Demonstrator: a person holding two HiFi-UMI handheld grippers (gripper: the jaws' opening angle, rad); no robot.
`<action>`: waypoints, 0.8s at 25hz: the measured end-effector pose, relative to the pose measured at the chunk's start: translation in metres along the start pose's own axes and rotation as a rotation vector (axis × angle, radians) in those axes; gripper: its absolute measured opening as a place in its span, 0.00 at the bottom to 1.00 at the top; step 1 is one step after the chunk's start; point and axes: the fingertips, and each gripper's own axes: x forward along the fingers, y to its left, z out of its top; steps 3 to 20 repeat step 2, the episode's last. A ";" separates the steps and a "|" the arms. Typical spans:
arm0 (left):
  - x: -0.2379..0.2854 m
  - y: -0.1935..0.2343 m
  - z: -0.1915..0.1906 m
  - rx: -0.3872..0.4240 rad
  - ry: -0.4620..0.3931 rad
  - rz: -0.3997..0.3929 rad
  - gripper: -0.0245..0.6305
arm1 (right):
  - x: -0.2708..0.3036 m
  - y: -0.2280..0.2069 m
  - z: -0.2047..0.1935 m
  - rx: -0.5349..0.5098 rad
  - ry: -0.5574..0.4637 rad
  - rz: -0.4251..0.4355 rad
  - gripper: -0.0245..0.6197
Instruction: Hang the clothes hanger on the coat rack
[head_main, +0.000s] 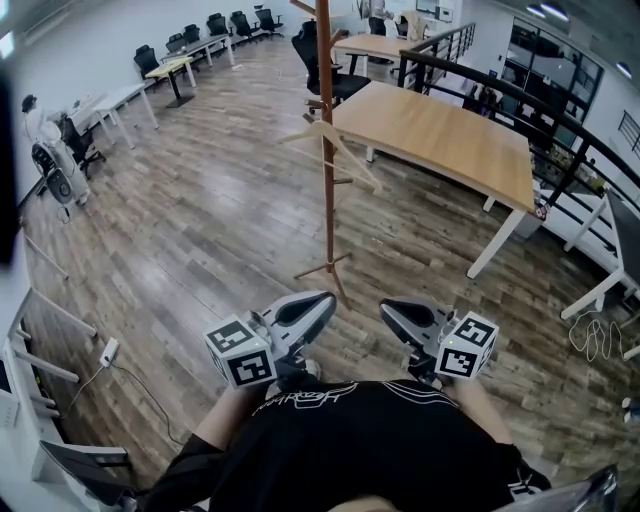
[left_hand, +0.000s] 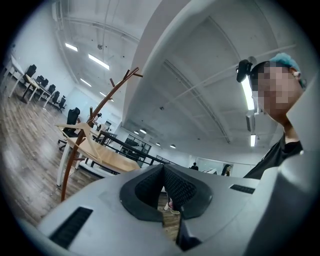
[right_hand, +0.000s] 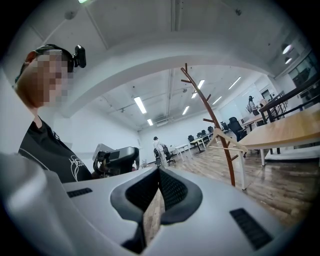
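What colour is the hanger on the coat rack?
Clothes hanger: pale wood, clearest in head view.

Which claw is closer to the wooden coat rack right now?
Left, but only narrowly. The left claw lies just short of the coat rack's feet, nearly in line with its pole. The right claw sits off to the side, slightly farther away.

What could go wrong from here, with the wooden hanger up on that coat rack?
1. The wooden hanger hangs from a short branch of the coat rack. How well its hook sits cannot be seen, so it might slip off.
2. The rack is a thin pole on small splayed feet beside a wooden table; a knock could tip it.
The left gripper and right gripper are shut, empty and far from the hanger.
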 end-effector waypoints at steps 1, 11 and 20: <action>-0.001 0.000 -0.001 0.002 0.000 0.001 0.05 | 0.000 0.001 -0.001 -0.001 0.001 0.001 0.10; -0.001 0.000 -0.002 0.005 -0.001 0.001 0.05 | 0.000 0.001 -0.003 -0.002 0.003 0.002 0.10; -0.001 0.000 -0.002 0.005 -0.001 0.001 0.05 | 0.000 0.001 -0.003 -0.002 0.003 0.002 0.10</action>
